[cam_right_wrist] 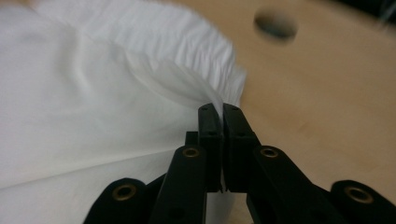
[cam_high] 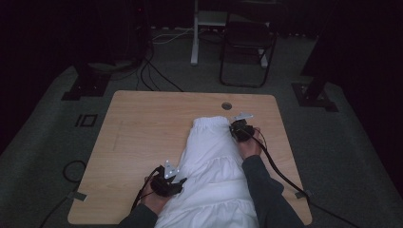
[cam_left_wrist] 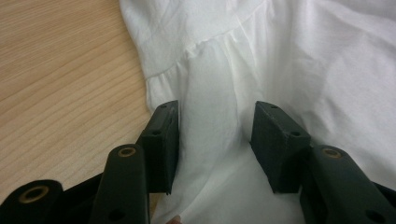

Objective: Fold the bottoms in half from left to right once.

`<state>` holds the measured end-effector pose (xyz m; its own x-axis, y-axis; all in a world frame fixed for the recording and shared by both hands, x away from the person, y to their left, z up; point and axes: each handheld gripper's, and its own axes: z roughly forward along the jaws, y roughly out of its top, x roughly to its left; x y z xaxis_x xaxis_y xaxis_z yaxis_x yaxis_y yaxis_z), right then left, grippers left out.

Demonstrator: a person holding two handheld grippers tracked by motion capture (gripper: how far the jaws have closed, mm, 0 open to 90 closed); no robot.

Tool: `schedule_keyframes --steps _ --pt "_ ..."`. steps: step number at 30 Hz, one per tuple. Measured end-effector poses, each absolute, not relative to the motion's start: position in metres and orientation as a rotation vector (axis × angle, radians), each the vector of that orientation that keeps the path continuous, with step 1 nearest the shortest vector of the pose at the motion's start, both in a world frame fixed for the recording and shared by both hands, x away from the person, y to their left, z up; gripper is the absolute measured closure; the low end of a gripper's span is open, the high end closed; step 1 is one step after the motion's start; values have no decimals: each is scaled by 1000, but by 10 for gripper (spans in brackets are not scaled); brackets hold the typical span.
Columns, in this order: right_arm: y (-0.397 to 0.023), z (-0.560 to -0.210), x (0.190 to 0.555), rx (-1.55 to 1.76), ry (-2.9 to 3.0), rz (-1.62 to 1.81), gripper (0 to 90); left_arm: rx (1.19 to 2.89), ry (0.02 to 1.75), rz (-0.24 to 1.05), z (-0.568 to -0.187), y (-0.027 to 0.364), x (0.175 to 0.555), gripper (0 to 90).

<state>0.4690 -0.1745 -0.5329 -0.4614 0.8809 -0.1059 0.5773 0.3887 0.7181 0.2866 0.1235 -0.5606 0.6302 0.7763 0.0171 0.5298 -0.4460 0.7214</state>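
Nearest in the high view, the person's forearms come in over the near table edge, and a white garment (cam_high: 214, 166) lies on the wooden table (cam_high: 138, 123) between them. It stretches from the near edge, where it is widest, up and slightly toward the far right, narrowing to a gathered band at its far end; so its long axis runs near to far. The left gripper (cam_high: 178, 183) sits at its near left edge, and the right gripper (cam_high: 236, 129) at the far right corner.

From the left gripper view, the jaws stand spread with a loose fold of cloth (cam_left_wrist: 215, 116) between them, the pads (cam_left_wrist: 163, 140) not pressing on it. To go on well, I'd say this side should take the hem layer fully before any lifting.

From the right gripper view, the jaws are pressed together, pinching the thin edge of the gathered band (cam_right_wrist: 219, 95), near a round hole (cam_right_wrist: 275, 23) in the tabletop. That bite looks shallow; a gentle pull along the cloth, not upward, would likely keep it from slipping.
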Motion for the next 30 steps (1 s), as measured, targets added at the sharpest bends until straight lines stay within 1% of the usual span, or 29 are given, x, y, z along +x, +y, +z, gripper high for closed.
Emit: schedule_keyframes --steps 1,2,3,4,5,6,7,8,10,12,13,14,16,17,18,19,20,21,22,23,25,27,28,29,30 --pt "-177 -549 474 1337 2193 892 733 2150 1015 450 -561 124 287 518" --pt "-179 -551 474 1359 2184 919 672 2151 1013 453 -561 124 287 518" --pt "-182 -550 473 1372 2174 947 672 2151 1013 453 -561 124 287 517" --pt "-185 -548 472 1387 2157 981 570 2152 1013 453 -561 124 287 517" --pt "-185 -548 472 1387 2157 981 570 2152 1013 453 -561 124 287 516" --pt "-190 -541 468 1402 2109 1064 482 2153 1012 454 -561 124 287 516" --pt "-190 -541 468 1402 2109 1064 482 2153 1012 454 -561 124 287 515" --pt "-192 -536 465 1404 2084 1160 416 2153 1013 455 -561 124 287 514" --pt "-189 -539 467 1405 2108 1175 343 2152 1013 460 -561 123 287 514" --pt "-186 -543 469 1409 2130 1140 343 2152 1013 460 -561 123 287 514" --pt "-181 -554 474 1423 2164 1032 314 2153 1014 459 -561 124 286 514" --pt "-180 -558 475 1436 2163 1009 340 2153 1016 458 -561 124 286 514" --pt "-180 -559 473 1426 2143 1055 540 2157 1020 445 -557 125 288 497" --pt "-180 -558 473 1426 2153 1056 598 2157 1020 445 -557 125 288 476" --pt "-180 -558 473 1426 2153 1056 598 2151 1025 449 -552 127 291 476" --pt "-179 -557 472 1410 2160 1029 660 2105 1021 470 -540 131 297 457" --pt "-179 -558 470 1400 2155 1024 697 2070 1021 474 -531 133 302 452" --pt "-179 -558 470 1400 2155 1024 697 2070 1021 474 -531 133 302 435" --pt "-179 -558 470 1403 2148 1031 721 2035 1005 489 -516 132 312 435" --pt "-179 -560 468 1414 2131 1050 760 2024 973 518 -504 127 327 383" --pt "-179 -561 468 1416 2118 1064 779 2014 957 581 -493 118 353 353" --pt "-179 -562 467 1426 2105 1080 787 1987 994 566 -491 109 384 344" --pt "-180 -563 467 1433 2100 1091 788 1987 994 566 -491 109 384 337" --pt "-180 -563 467 1433 2100 1091 788 1986 1026 552 -493 104 399 337" --pt "-181 -564 466 1447 2089 1110 793 1988 1072 544 -501 92 425 337"
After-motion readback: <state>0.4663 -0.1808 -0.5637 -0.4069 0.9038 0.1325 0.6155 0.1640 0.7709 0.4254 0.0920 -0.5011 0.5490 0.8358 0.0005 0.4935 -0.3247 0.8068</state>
